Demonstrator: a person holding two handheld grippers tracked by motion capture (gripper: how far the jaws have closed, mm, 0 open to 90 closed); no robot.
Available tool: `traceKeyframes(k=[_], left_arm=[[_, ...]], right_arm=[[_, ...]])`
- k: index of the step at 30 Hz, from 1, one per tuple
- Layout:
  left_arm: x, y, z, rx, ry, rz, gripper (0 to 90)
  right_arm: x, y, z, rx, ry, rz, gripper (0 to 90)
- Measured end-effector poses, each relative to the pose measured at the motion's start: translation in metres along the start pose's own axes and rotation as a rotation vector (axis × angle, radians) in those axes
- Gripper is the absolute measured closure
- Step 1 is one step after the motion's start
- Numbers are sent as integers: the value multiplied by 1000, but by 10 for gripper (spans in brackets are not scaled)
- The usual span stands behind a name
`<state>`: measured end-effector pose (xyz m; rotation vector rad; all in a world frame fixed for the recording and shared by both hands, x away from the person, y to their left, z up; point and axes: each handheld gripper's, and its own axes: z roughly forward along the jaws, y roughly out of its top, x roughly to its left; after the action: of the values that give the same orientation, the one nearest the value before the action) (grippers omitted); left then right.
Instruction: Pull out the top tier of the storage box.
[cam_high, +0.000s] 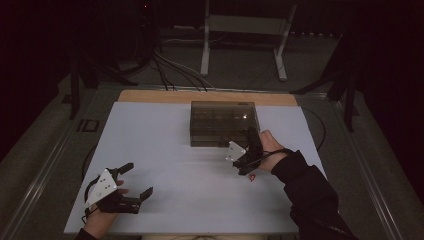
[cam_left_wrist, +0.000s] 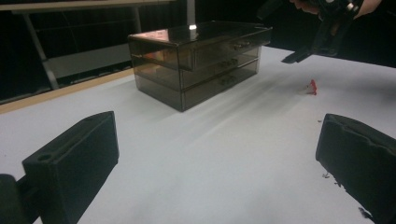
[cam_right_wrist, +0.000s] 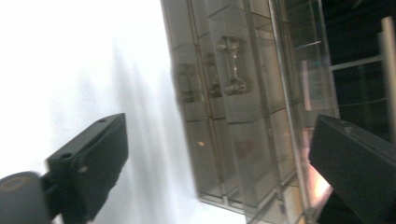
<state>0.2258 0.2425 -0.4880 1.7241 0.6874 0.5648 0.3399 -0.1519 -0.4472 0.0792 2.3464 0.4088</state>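
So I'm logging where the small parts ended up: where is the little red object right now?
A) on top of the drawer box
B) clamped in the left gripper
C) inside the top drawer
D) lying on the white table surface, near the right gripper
D: the red object lies bare on the white table, just below the right gripper, apart from the drawer box.
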Motion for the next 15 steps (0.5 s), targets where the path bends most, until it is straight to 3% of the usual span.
traceKeyframes(k=[6,8,9,10,12,15], left_arm=[[0,0,0,0,0,-1,2],[0,0,0,1,0,1,2],[0,0,0,0,1,1,2],[0,0,-1,0,1,1,2],[0,0,-1,-1,1,-1,2],[0,0,-1,-2,2,2,2]], right_arm=[[-8,-5,-6,-73,97,99,37],[-10,-7,-7,-97,108,119,37],[-15,-9,-10,-153,159,165,47],[-18,-11,-12,-169,174,179,52],[-21,-12,-13,-178,190,188,52],[-32,-17,-15,-194,262,229,57]])
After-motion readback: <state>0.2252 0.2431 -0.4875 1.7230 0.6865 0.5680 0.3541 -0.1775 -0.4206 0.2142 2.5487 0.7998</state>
